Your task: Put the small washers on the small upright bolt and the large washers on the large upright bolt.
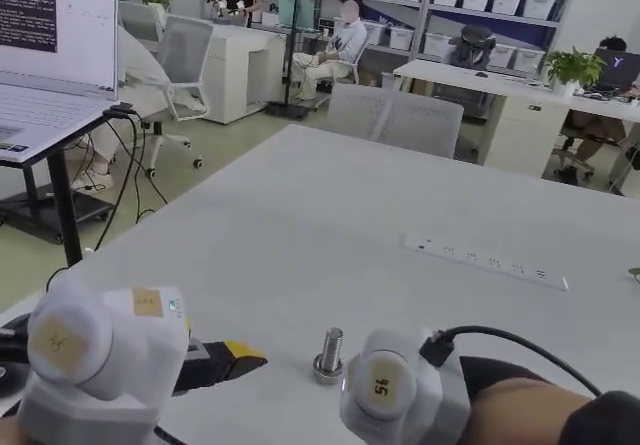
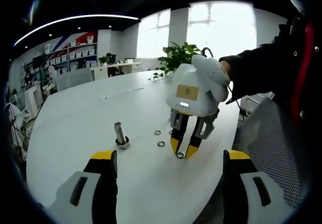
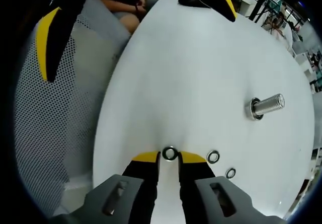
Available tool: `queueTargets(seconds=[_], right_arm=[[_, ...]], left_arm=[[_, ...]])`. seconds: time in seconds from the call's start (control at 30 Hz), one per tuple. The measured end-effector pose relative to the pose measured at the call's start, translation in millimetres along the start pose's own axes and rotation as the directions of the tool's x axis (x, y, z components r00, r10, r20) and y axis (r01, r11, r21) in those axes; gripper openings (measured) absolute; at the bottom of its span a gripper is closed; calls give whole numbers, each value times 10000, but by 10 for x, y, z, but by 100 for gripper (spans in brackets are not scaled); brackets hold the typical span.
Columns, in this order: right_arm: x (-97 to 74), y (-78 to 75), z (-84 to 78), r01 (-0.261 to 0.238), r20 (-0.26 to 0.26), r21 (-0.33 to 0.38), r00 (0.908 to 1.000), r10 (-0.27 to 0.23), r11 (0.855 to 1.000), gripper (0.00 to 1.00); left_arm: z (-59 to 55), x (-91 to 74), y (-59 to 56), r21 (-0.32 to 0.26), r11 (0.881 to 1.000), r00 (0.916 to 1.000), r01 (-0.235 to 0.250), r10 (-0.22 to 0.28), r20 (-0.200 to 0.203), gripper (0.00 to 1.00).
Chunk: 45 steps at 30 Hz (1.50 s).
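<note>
Little looks done: three washers (image 2: 161, 144) lie loose on the table (image 1: 330, 215), near-right of the bolt (image 1: 329, 354), and I cannot tell if the ring at its base is a washer. The right tongs (image 3: 169, 159) stand narrow, tips astride the nearest washer (image 3: 169, 153), grip uncertain. The left tongs (image 1: 235, 357) gape wide, left of the bolt.

Bright, even office light washes the white counter (image 1: 300, 225) in the head view, leaving only faint, soft shadows. In the left gripper view, windows (image 2: 221, 30) blow out to white and a ceiling strip light (image 2: 75, 20) bows with fisheye distortion. In the right gripper view, the washer (image 3: 169, 153) is sharp, the bolt (image 3: 266, 105) glints, and the edges smear.
</note>
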State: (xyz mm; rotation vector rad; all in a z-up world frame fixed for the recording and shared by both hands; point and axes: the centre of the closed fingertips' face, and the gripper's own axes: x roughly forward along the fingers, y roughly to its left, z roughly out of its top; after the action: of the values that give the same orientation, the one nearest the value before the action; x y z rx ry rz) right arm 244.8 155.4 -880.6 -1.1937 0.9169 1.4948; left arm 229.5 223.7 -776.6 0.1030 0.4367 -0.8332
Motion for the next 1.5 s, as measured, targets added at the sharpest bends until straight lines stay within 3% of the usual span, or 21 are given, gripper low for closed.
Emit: queueTargets(seconds=[0.6,1.2,1.5], right_arm=[[-27,-40,-64,-106,-170,-70,9998,105,9999,13],[-318,-115,-248,263,-216,400,9994,-254,9989,13],[-503,-161,-282,415,36,744,9991,-419,9964,13]], left_arm=[[40,30,-3,112,9999,9999,92,-91,-49,86],[101,112,-67,349,9985,9988,432,-423,-265,86],[157,135,-64,575,9966,9974,583,-558,-446,86]])
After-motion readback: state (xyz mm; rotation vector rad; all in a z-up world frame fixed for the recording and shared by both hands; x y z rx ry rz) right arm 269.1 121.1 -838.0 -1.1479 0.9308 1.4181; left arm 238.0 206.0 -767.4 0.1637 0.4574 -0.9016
